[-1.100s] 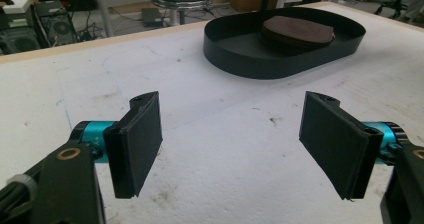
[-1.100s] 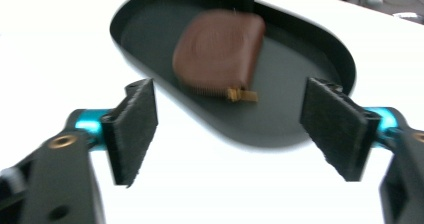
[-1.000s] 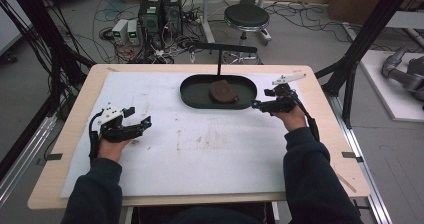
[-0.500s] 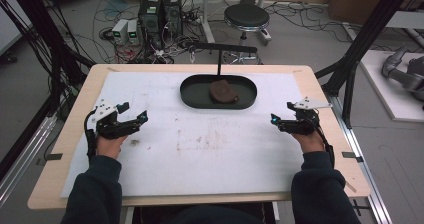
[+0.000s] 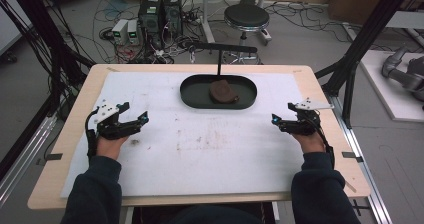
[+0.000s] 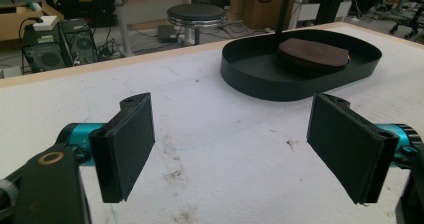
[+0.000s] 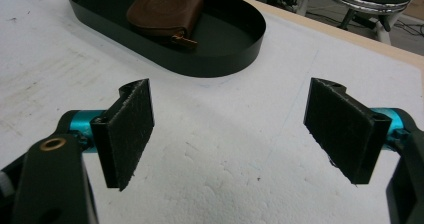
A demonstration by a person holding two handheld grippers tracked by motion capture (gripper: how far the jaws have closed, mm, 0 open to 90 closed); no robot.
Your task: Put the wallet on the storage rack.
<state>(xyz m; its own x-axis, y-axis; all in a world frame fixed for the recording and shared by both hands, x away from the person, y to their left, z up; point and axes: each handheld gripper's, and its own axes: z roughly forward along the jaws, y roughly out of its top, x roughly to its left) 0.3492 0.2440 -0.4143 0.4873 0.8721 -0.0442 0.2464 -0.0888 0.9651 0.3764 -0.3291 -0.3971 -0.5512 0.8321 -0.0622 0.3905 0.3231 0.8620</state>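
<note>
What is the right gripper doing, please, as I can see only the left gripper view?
Observer: The right gripper is near the right edge of the table, fingers open and empty.
Operator: Thank you. Is it touching the tray?
Observer: No, the black tray lies apart from it, toward the far middle.
Operator: Which way does the pouch's pull tab face?
Observer: On the brown pouch, the pull tab points toward the person's side of the tray.
</note>
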